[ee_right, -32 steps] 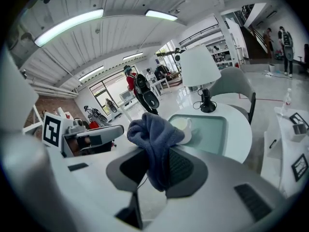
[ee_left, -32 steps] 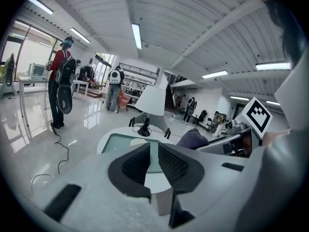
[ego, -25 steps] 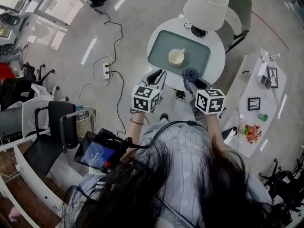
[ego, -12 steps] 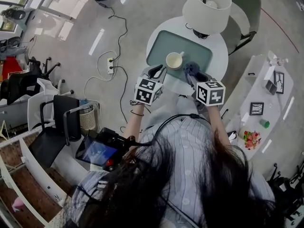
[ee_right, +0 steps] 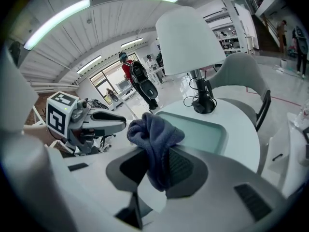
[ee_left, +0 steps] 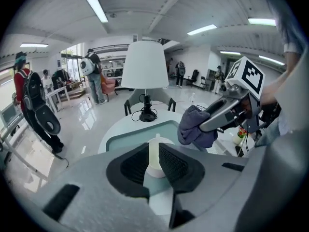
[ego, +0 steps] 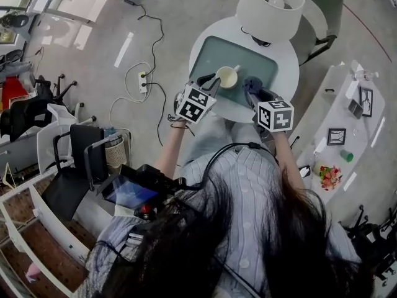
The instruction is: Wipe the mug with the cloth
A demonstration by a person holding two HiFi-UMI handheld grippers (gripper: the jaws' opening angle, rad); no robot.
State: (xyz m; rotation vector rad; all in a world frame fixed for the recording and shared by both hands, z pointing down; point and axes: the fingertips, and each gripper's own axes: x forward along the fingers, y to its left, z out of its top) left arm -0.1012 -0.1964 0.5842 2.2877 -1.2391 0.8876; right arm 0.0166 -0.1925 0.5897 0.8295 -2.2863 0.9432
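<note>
Both grippers have closed in on the mug (ego: 227, 77), which stands upright on the tray (ego: 263, 64). Left gripper (ego: 209, 81) is just beside it, jaws apart and empty, with the mug framed beyond their gap. Right gripper (ego: 253, 92) is clamped on the cloth (ego: 250, 83), which droops soft and limp. The mug looks stiff, smooth and probably breakable, so a firm grip across its wall, clear of the handle, seems safest.

In the left gripper view, the left gripper's (ee_left: 153, 148) jaws are hiding most of the mug (ee_left: 153, 159); only a narrow strip is showing between them. In the right gripper view, the cloth (ee_right: 152, 127) is covering the right gripper's (ee_right: 158, 153) jaw gap. In the head view, the lampshade (ego: 270, 8) is masking part of the table (ego: 288, 67), and hair (ego: 205, 253) is blocking the lower frame.
</note>
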